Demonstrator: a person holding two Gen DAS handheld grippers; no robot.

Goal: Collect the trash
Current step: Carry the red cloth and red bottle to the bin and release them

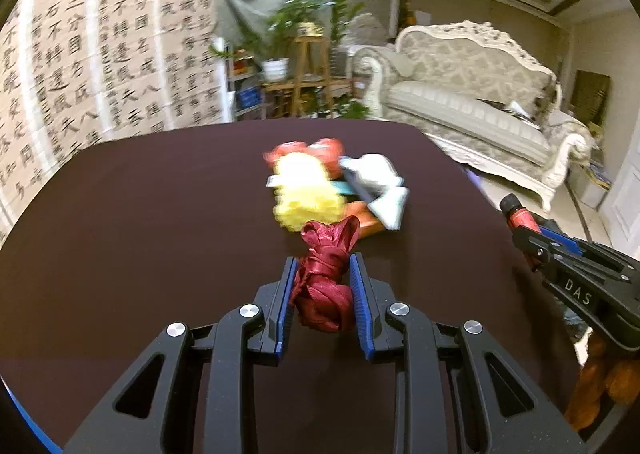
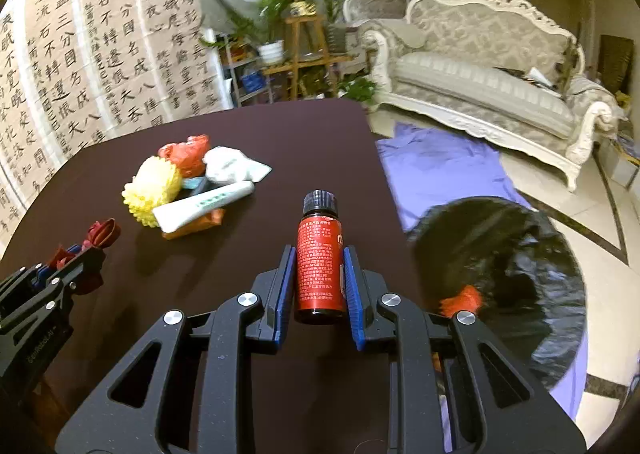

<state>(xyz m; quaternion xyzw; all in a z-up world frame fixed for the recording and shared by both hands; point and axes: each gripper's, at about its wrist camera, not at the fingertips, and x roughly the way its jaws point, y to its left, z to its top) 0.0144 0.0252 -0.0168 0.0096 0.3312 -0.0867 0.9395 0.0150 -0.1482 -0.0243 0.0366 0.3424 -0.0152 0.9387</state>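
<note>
the left gripper (image 1: 323, 274) is clamped on a knotted wad of dark red ribbon (image 1: 325, 286), held over the dark table (image 1: 140, 234). the right gripper (image 2: 319, 266) squeezes a small red bottle (image 2: 320, 258) with a black cap (label text too fine to read). the remaining trash pile (image 2: 192, 186) sits mid-table: yellow pom-pom, red bag, white tube. beside the table, on the floor, a black-lined bin (image 2: 512, 278) stands on purple cloth (image 2: 440, 170).
</note>
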